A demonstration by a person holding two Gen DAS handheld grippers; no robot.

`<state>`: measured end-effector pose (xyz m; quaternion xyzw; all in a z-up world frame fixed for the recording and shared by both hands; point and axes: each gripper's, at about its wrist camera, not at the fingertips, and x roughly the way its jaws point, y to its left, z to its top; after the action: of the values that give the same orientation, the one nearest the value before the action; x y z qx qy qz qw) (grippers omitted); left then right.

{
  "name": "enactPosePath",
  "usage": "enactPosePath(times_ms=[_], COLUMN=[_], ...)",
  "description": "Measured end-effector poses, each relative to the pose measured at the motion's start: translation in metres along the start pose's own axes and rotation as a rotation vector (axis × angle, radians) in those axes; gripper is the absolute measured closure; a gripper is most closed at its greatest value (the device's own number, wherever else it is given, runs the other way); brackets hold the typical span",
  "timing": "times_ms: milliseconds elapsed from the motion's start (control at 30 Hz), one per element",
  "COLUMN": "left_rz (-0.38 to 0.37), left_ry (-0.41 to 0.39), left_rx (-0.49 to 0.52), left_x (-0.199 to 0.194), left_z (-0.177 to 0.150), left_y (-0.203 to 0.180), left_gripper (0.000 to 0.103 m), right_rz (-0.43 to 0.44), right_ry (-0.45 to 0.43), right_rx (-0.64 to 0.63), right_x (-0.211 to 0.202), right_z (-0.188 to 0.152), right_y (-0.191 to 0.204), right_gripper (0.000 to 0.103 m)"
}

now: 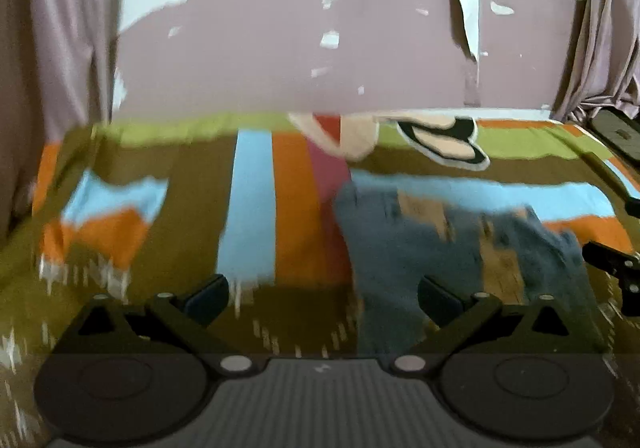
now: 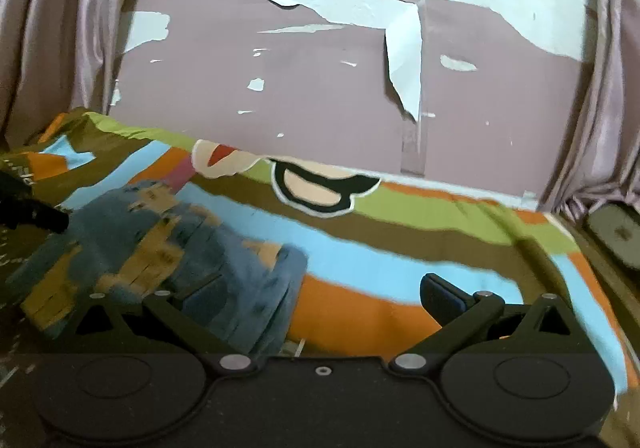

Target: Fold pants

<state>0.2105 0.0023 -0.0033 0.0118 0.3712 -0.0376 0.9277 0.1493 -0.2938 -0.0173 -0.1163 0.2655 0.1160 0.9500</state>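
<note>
Blue jeans with tan ripped patches (image 1: 448, 244) lie bunched on a striped bedspread (image 1: 252, 208), right of centre in the left wrist view. My left gripper (image 1: 324, 298) hovers open just in front of them, its right finger over the denim edge. In the right wrist view the jeans (image 2: 160, 248) lie at the lower left. My right gripper (image 2: 320, 298) is open, with its left finger over the jeans and its right finger over the bedspread (image 2: 400, 260). Nothing is held by either gripper. The other gripper shows as a dark shape (image 1: 616, 264) at the right edge.
The bed runs up to a mauve wall with peeling paint (image 1: 280, 48). Pinkish curtains (image 1: 600, 40) hang at both sides. A dark flat object (image 2: 616, 236) lies off the bed's far right corner. A cartoon print (image 2: 320, 192) marks the bedspread near the wall.
</note>
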Motion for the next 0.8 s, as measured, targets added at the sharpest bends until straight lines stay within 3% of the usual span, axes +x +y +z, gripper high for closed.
enactPosePath(times_ms=[133,267,400,567,667,800], left_rz=[0.006,0.097,0.125,0.106,0.092,-0.005], left_ry=[-0.05,-0.06,-0.009,-0.041,-0.061,-0.056], left_rx=[0.12,0.203,0.172,0.093,0.057,-0.012], left_x=[0.025,0.057,0.078,0.065,0.051,0.03], left_z=[0.02,0.024,0.022,0.023,0.025,0.015], left_y=[-0.014,-0.021,-0.011,0.001,0.001,-0.002], left_gripper=[0.0,0.0,0.0,0.0,0.0,0.0], right_rz=[0.024,0.006,0.007,-0.033,0.046,0.148], right_ry=[0.009,0.055,0.091,0.01,-0.018,0.029], right_rx=[0.002,-0.043,-0.025,-0.03,0.038,0.093], right_x=[0.025,0.049,0.065,0.054,0.044,0.034], right_z=[0.009,0.004,-0.007,0.002,0.013,0.01], right_y=[0.0,0.001,-0.006,-0.008,-0.012,-0.005], right_gripper=[0.001,0.001,0.001,0.001,0.001,0.001])
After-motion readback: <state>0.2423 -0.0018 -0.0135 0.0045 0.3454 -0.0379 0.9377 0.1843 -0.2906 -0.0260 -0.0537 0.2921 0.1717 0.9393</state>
